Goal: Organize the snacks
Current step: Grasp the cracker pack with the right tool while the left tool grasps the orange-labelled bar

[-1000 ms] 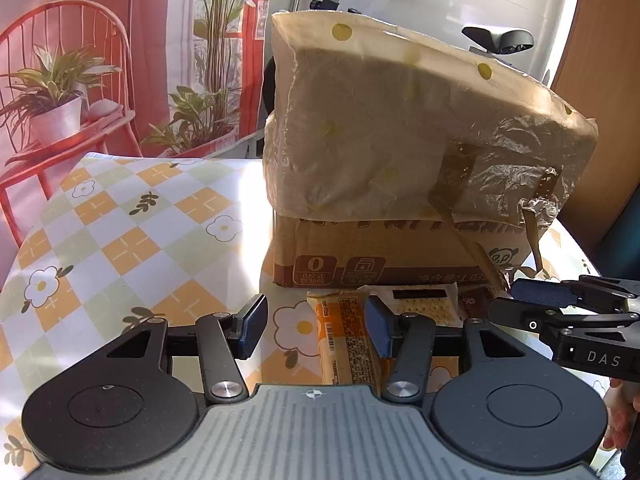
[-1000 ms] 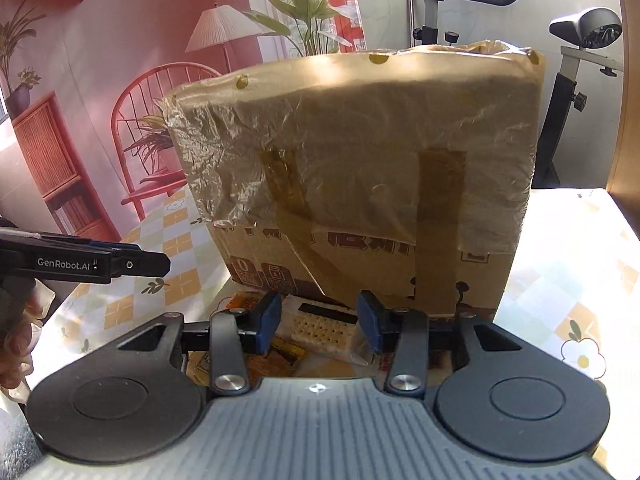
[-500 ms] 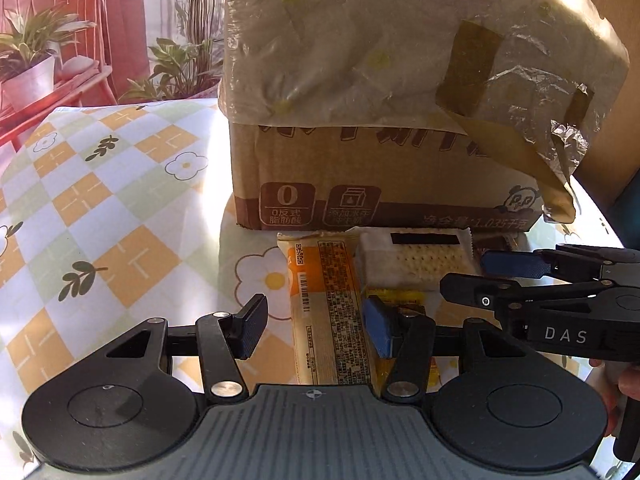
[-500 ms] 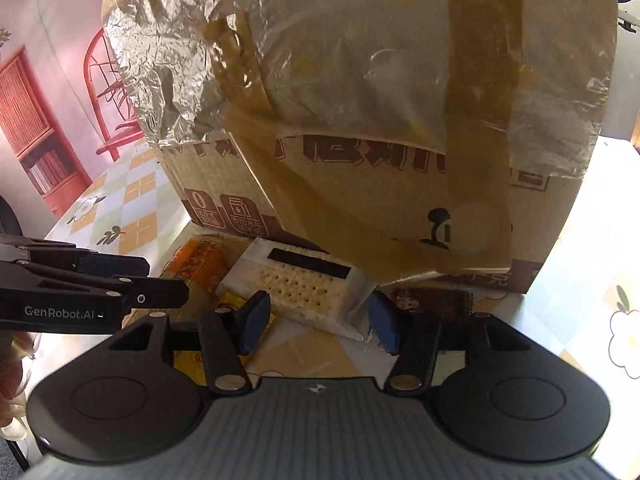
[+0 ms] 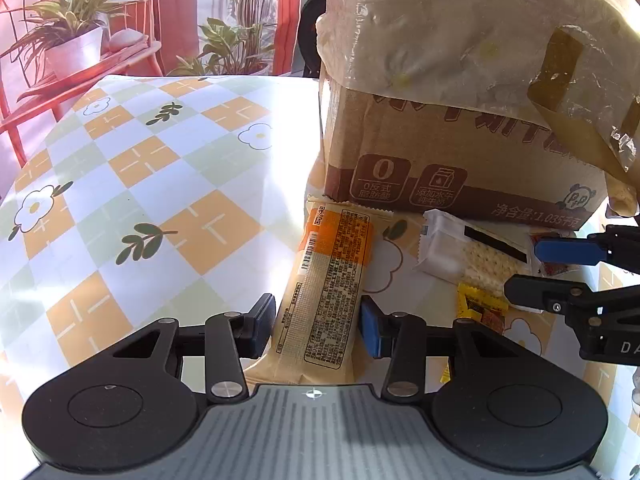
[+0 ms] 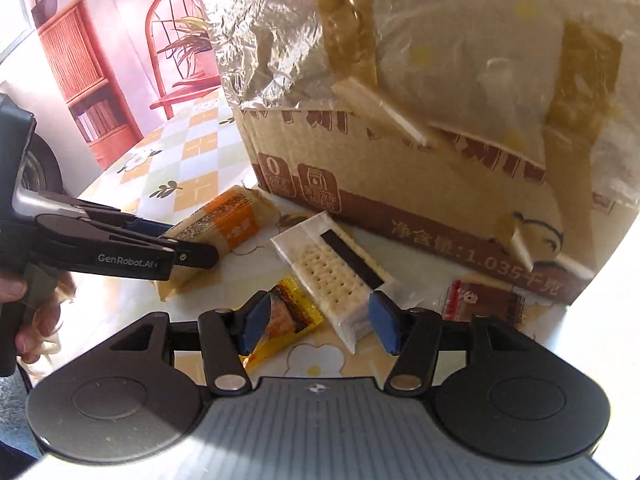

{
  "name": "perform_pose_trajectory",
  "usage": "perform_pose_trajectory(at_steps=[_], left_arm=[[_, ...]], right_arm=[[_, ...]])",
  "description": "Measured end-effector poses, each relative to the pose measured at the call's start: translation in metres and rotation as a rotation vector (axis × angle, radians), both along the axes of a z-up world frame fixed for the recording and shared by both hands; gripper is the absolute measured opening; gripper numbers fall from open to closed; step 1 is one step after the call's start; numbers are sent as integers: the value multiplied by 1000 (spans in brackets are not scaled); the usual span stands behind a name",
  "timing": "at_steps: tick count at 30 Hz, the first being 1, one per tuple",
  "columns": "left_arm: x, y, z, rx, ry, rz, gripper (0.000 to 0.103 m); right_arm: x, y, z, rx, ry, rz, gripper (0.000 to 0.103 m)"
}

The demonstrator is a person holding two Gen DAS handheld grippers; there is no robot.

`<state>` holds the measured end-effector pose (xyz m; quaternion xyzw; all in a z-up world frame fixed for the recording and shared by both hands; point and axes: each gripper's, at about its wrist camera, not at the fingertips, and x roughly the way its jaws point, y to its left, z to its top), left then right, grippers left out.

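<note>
A long orange-and-cream snack packet (image 5: 332, 280) lies on the flowered tablecloth (image 5: 160, 200) in front of a cardboard box (image 5: 460, 168). My left gripper (image 5: 318, 328) straddles its near end. The jaws are closing, with a thin gap still showing on each side. A clear cracker packet (image 6: 332, 276) lies beside it, its near end between the open fingers of my right gripper (image 6: 320, 322). A small yellow packet (image 6: 288, 316) lies against the left pad (image 6: 254, 322). A small red packet (image 6: 480, 304) rests by the box (image 6: 400, 184). Each view shows the other gripper: right gripper (image 5: 532, 270), left gripper (image 6: 188, 244).
The tall box, topped with taped plastic wrap (image 5: 460, 40), blocks the way behind the snacks. The cloth stretches away to the left. Beyond the table edge stands a red chair with potted plants (image 5: 72, 48). A person's hand (image 6: 24, 320) holds the left gripper's handle.
Both grippers have sunk and tipped down toward the snacks. The left jaws have narrowed around the orange packet. The right jaws have widened and now straddle the cracker packet.
</note>
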<state>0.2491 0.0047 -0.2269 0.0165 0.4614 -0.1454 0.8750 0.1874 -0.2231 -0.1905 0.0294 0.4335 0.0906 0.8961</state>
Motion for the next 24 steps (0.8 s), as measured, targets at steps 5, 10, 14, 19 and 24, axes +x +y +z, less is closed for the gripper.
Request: perform_pose_trajectory(at_steps=[5,10,14,19,24], left_arm=[[-2,3,1,-2,-5,33,46],[-2,-7,2,14,-15,32,47],[2,-17,2,35,-36,29,47],[-6,-22,2,53,-62,2,39],[-27,-20,2,20,-59,-18,38]], right_arm=[[23,8,-13,-50,4,61,60],[30,9,-23,-50,19,54,65],[25,0,-28,2,27,-8,67],[10,0,-22,-35,44,-41,56],[-12,-3,-19,-25,76,-113,53]])
